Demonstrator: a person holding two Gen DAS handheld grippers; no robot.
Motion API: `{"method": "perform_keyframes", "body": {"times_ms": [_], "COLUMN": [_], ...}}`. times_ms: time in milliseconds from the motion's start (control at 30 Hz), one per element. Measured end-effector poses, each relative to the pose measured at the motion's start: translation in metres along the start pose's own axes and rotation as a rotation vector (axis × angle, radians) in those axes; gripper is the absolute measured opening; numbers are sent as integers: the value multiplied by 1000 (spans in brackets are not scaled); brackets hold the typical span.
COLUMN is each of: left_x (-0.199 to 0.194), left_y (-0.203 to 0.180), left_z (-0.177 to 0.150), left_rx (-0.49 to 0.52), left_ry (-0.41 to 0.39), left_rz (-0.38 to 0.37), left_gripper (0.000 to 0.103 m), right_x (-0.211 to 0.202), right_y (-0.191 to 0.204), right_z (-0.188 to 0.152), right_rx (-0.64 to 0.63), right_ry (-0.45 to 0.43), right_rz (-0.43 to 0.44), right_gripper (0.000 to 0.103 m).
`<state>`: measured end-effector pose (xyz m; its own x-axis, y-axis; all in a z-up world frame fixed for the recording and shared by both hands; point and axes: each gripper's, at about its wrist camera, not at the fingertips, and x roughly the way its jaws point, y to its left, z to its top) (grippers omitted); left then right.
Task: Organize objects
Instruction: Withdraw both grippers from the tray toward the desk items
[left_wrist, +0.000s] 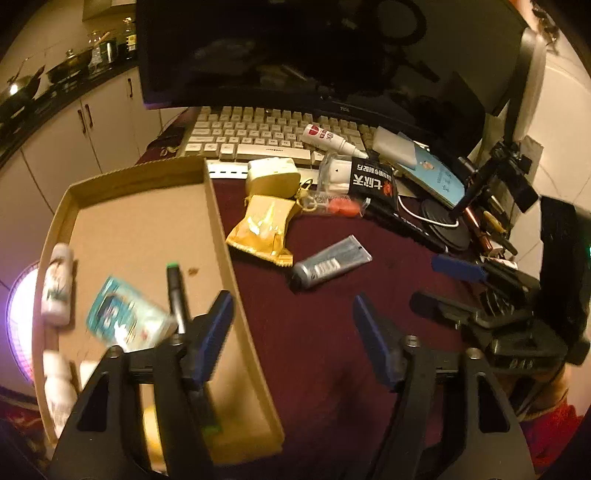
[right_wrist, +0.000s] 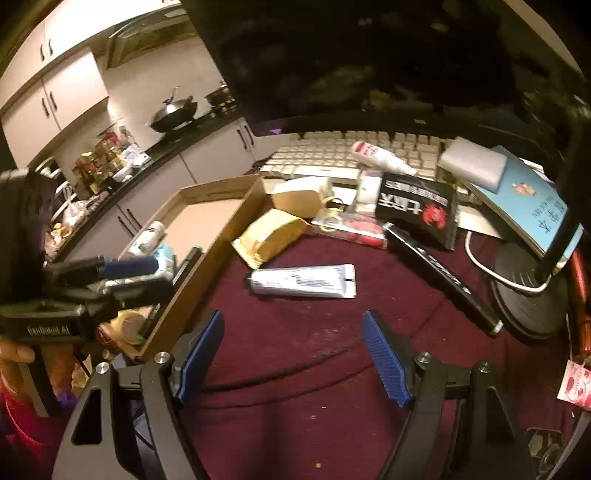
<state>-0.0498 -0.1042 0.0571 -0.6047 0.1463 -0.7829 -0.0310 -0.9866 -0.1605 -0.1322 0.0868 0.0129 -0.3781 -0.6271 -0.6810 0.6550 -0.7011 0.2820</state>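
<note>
Left wrist view: the left gripper is filling the bottom of the frame, its blue pads standing wide apart with nothing between them. The left pad is hanging over the right wall of the cardboard tray; the right pad is hanging over the maroon tablecloth.

The tray is occupying the left half of the frame. Lying in it: a white bottle against the left wall, a teal-and-white packet (blurred) at lower centre, a black marker with a green cap just beside the packet, and a second white bottle at the lower left.

Still lying on the cloth, right of the tray: a gold foil pouch touching the tray wall, a grey tube at frame centre, a cream box above the pouch, a black packet with red print, and a white bottle with a red label resting on the keyboard. A dark monitor is filling the top.

Right wrist view: the right gripper is sitting at the bottom centre, its pads apart and empty, hanging over bare cloth. The grey tube is lying just above the gap, not touched. The left gripper is showing at the left edge over the tray.
</note>
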Motion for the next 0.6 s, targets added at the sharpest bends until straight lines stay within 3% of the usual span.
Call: {"method": "perform_keyframes", "body": {"times_ms": [33,233,367,467,600], "left_x": [4,35,72,94,121], "left_y": [-2,-24,-30,-28,-17], "left_z": [5,38,59,70,78], "left_rx": [8,120,201,217,202], "left_ry": [3,-7,36,71,135], "left_rz": [9,49,221,207,246], "left_gripper": [79,79,79,79,79], "right_x": [1,7,3,2,2], "right_y": [-2,-7,-6,-5,-4], "right_z": [-1,-4,-8,-9,-10], "right_rx": [3,19,17,19,19], "right_ry": [2,21,18,15,14], "right_rz": [-10,-18,-12,-6,3], "right_gripper": [78,78,78,78,78]}}
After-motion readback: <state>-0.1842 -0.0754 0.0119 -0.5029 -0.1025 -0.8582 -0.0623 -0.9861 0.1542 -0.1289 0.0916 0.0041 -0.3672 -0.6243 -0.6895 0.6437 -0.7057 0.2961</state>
